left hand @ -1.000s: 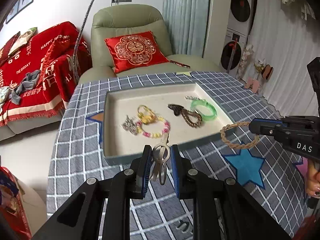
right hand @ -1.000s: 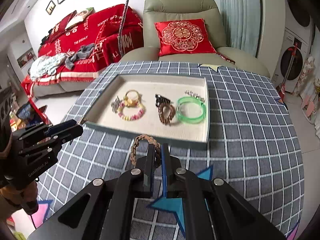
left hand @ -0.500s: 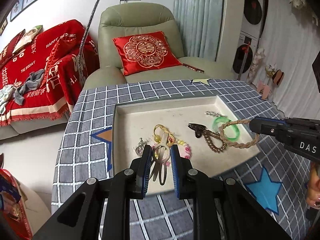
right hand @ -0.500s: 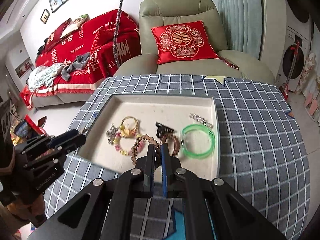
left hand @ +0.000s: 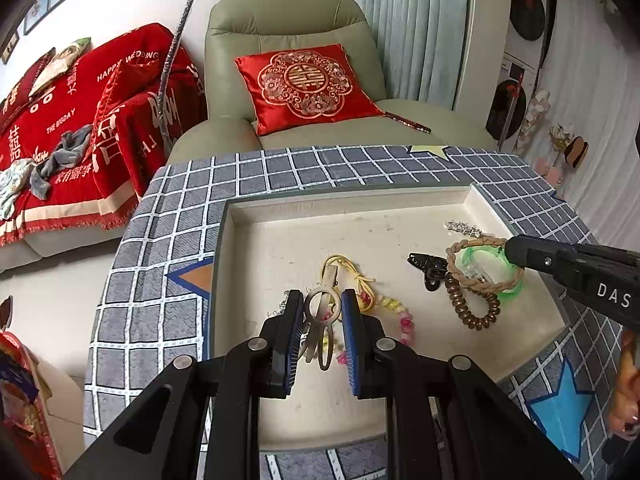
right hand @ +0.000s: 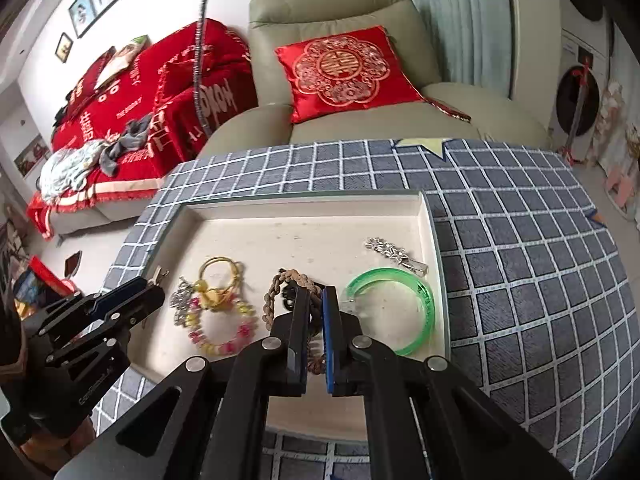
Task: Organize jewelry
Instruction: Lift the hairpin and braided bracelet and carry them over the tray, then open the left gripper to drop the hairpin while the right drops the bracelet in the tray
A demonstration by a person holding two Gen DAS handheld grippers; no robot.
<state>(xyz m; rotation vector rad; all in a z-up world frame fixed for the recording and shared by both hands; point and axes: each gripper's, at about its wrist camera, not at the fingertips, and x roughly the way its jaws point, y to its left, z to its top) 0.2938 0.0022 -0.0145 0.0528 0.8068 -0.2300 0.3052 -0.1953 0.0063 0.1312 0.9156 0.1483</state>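
Observation:
A cream tray on the checked table holds a green bangle, a brown bead bracelet, a black claw clip, a silver pin, a yellow ring and a pink-and-yellow bead bracelet. My left gripper is shut on a metal hair clip, above the tray's left-middle. My right gripper is shut on a tan braided bracelet, which hangs over the black clip and the bangle. The right gripper reaches in from the right.
The tablecloth is grey with white checks and star patches. Behind the table stand a green armchair with a red cushion and a red-covered sofa. A person's hand shows at the right edge.
Both grippers have moved forward from the table's front edge to above the tray, a little lower. Each keeps its grip: clip in the left, braided bracelet in the right.

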